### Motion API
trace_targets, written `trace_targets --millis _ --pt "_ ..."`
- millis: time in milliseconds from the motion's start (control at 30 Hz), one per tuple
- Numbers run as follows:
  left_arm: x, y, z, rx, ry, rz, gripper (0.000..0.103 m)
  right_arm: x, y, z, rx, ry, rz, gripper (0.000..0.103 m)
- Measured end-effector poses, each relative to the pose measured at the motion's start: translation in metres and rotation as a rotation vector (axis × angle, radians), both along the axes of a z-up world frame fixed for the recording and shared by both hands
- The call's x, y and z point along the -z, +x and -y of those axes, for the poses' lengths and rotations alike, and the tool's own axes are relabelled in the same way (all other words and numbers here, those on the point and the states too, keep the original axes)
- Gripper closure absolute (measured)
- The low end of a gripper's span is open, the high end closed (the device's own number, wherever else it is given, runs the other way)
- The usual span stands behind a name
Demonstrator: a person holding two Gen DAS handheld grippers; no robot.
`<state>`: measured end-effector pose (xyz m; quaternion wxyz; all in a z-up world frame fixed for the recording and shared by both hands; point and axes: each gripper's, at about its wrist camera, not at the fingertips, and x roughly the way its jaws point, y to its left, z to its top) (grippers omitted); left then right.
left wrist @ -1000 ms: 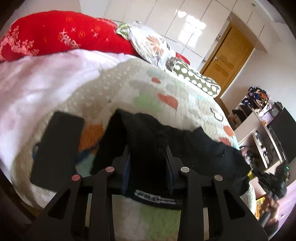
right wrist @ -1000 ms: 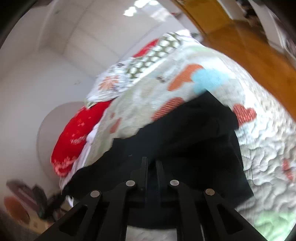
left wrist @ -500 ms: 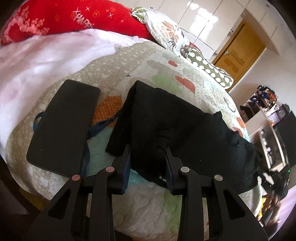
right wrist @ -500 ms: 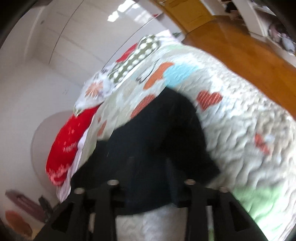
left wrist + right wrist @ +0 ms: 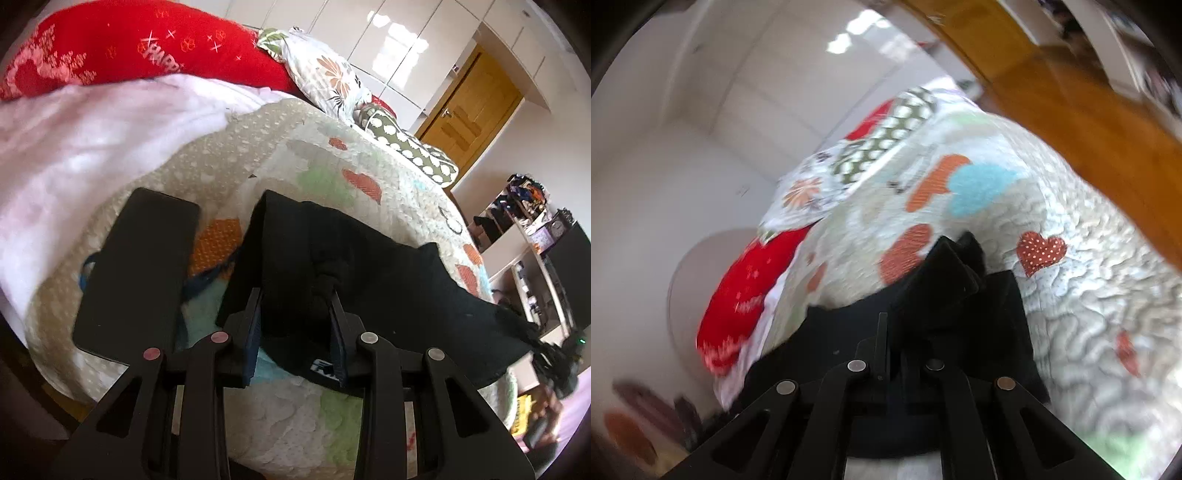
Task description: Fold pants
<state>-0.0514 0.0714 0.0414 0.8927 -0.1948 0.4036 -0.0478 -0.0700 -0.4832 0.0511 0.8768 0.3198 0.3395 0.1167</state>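
The black pants [image 5: 369, 266] lie bunched across a patchwork quilt [image 5: 325, 177] on the bed. My left gripper [image 5: 295, 295] has its jaws apart around the waistband end, with a thick bunch of black cloth between the fingers [image 5: 255, 314]. In the right wrist view the pants [image 5: 960, 295] fill the lower centre. My right gripper [image 5: 901, 325] is closed on a fold of the black cloth, which rises to a peak just beyond the tips. The right view is blurred.
A black flat case [image 5: 136, 273] with a blue strap lies on the quilt left of the pants. A white blanket [image 5: 74, 147], red pillow [image 5: 129, 48] and patterned pillows [image 5: 325, 77] lie at the head. A wooden door [image 5: 469, 110] and shelves [image 5: 532, 266] stand to the right.
The right gripper opened half a second ago and has closed again on a fold, lifting it. The left gripper stays on the waistband end; its view shifted slightly.
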Motion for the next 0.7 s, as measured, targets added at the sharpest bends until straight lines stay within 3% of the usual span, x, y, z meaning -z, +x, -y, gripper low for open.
trace_targets --millis 133,200,300,367,467,533,700 --pt "0.025 0.003 0.004 -0.015 0.007 -0.061 0.072 0.030 -0.005 -0.006 0.006 -0.148 -0.119 0.100" --pt "0.028 0.000 0.006 -0.023 0.018 -0.058 0.069 0.055 0.000 0.002 0.024 -0.119 -0.208 0.098" --pt "0.022 -0.006 0.001 -0.035 0.037 -0.070 0.061 0.051 -0.007 0.014 0.050 -0.047 -0.184 0.093" --pt "0.016 -0.012 -0.006 -0.050 0.047 -0.069 0.059 0.034 -0.012 0.019 0.098 -0.132 -0.175 0.076" --pt "-0.001 -0.023 -0.011 -0.106 0.129 -0.025 0.059 0.003 -0.019 0.023 0.188 -0.221 -0.113 0.072" --pt "-0.011 -0.027 -0.010 -0.115 0.153 0.004 0.059 -0.012 -0.019 0.019 0.205 -0.219 -0.061 0.071" --pt "-0.019 -0.011 0.013 -0.067 0.182 0.032 0.058 -0.022 0.025 -0.037 -0.007 -0.201 -0.014 0.068"
